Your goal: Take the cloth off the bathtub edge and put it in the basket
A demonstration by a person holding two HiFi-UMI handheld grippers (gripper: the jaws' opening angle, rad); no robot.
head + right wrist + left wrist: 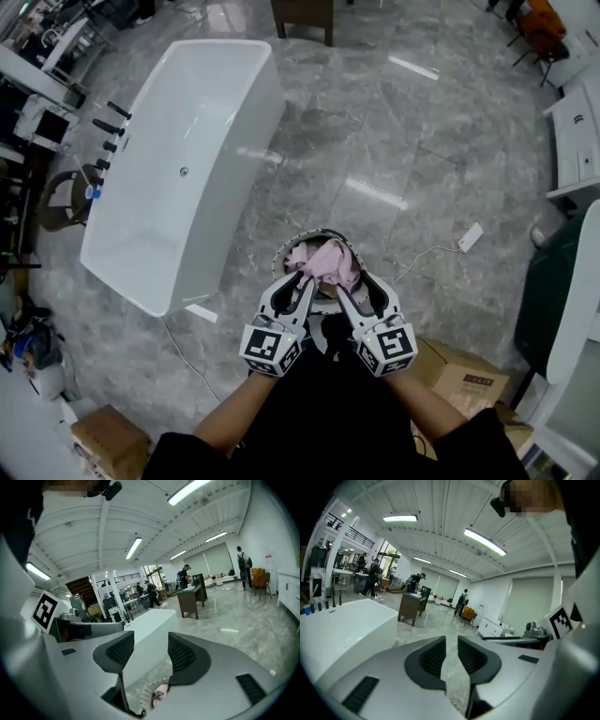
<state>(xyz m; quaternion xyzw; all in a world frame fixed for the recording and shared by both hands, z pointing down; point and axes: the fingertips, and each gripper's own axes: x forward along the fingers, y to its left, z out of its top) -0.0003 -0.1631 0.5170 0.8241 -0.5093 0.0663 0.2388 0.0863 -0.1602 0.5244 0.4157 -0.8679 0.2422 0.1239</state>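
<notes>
Both empty, my left gripper (300,281) barely parted and right gripper (361,286) wider, I hang over the cloth (323,262) heaped in the basket (143,698) at twelve o'clock (bathtub (187,159) at ten); loosely piled folds might slip over the rim.

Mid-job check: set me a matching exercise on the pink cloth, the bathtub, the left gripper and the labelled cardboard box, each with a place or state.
Things:
1. pink cloth
2. bathtub
3. left gripper
4. labelled cardboard box

Places or states:
A. on the floor at the person's right
B. empty, jaws slightly apart
C. lying in the basket
D. white, at the left of the head view

Pairs: 1-C, 2-D, 3-B, 4-A
</notes>
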